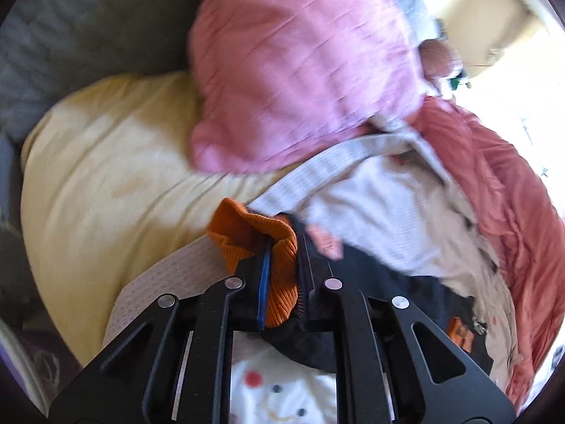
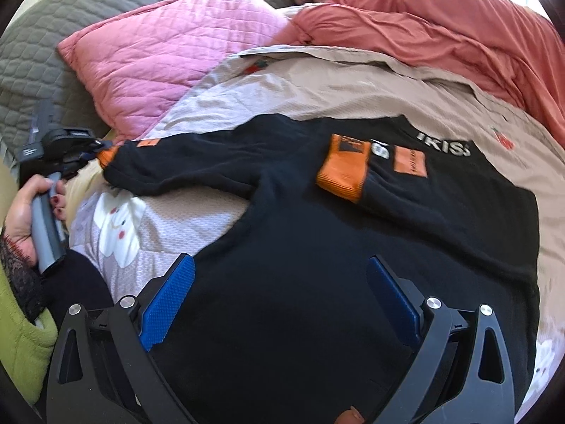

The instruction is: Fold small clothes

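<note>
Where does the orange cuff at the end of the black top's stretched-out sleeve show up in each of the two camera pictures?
Left wrist view: the orange cuff sits low in the middle, pinched by the left gripper.
Right wrist view: the same cuff is small at the left edge, at the tip of the left gripper.
Shared landmark: the pink pillow.

I see daylight glare blowing out the upper right beyond my jaws; left view motion-blurred, fisheye edges bent.

Sunlit bed (image 2: 353, 77) with pink pillow (image 2: 159, 46), grey quilt (image 2: 53, 35), coral blanket (image 2: 459, 24).
</note>
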